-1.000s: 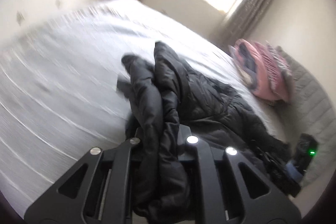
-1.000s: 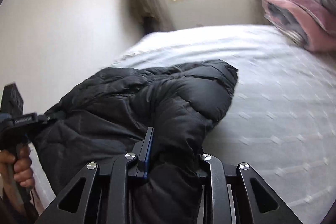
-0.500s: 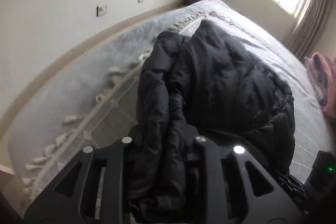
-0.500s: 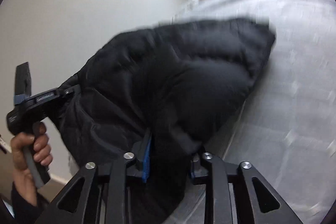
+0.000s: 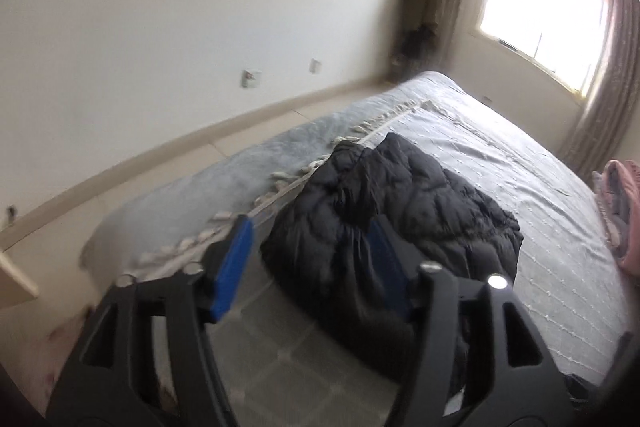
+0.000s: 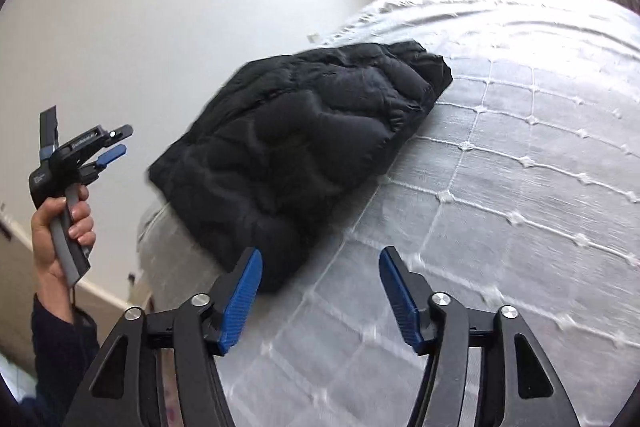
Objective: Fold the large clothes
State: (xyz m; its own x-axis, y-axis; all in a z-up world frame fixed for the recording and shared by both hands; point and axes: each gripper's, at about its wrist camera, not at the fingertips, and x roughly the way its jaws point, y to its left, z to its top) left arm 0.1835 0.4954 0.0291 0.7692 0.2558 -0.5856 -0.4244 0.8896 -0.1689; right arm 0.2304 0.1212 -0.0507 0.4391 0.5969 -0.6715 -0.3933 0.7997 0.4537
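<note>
A black puffer jacket [image 5: 400,211] lies bunched in a folded heap near the corner of the bed [image 5: 540,187]; it also shows in the right wrist view [image 6: 304,143]. My left gripper [image 5: 308,267] is open and empty, just in front of the jacket's near edge. It also shows in the right wrist view [image 6: 116,143], held up in a hand to the left of the jacket, off the bed. My right gripper [image 6: 320,287] is open and empty, above the bedspread just before the jacket's near end.
The bed has a grey-white quilted spread [image 6: 520,167] with a tasselled edge [image 5: 280,183]. A pink pillow [image 5: 620,199] lies at the far right. A white wall [image 5: 200,27] and floor run along the left; a window [image 5: 544,7] is behind.
Both grippers were shut on the jacket; now both have opened and let go. The jacket has dropped onto the bed corner, and both grippers have pulled back from it.
</note>
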